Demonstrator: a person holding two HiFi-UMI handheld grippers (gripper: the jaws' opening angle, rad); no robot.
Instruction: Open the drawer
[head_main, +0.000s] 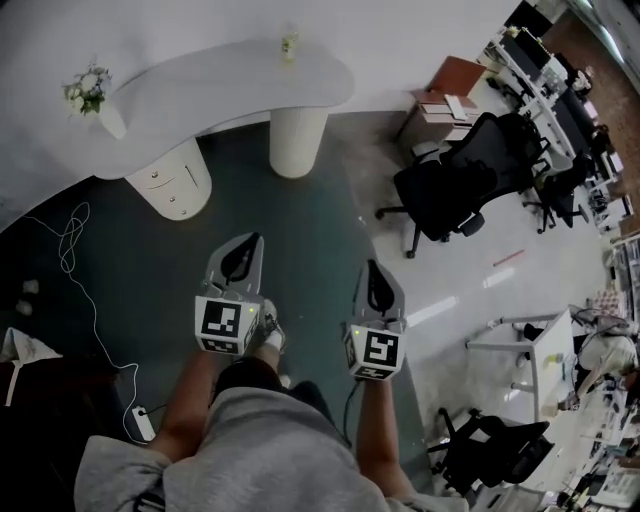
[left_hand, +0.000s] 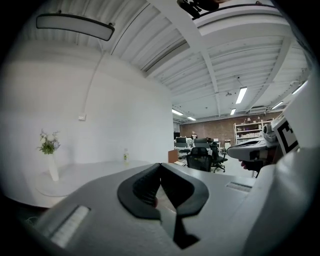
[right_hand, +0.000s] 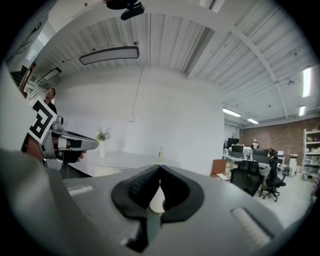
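The drawers are in a rounded cream pedestal (head_main: 170, 182) under the left part of a curved white desk (head_main: 220, 75), some way ahead of me across dark green floor. Both grippers are held level, side by side, pointing toward the desk and well short of it. My left gripper (head_main: 252, 242) is shut and empty, its tips meeting in the left gripper view (left_hand: 160, 164). Shut and empty too is my right gripper (head_main: 370, 266), whose pads touch in the right gripper view (right_hand: 160, 166). From the gripper views the pedestal is hidden behind the jaws.
A flower vase (head_main: 88, 90) and a small bottle (head_main: 290, 45) stand on the desk. A second round leg (head_main: 297, 140) holds up its right part. A black office chair (head_main: 450, 190) stands to the right, and a white cable (head_main: 75, 250) runs over the floor at left.
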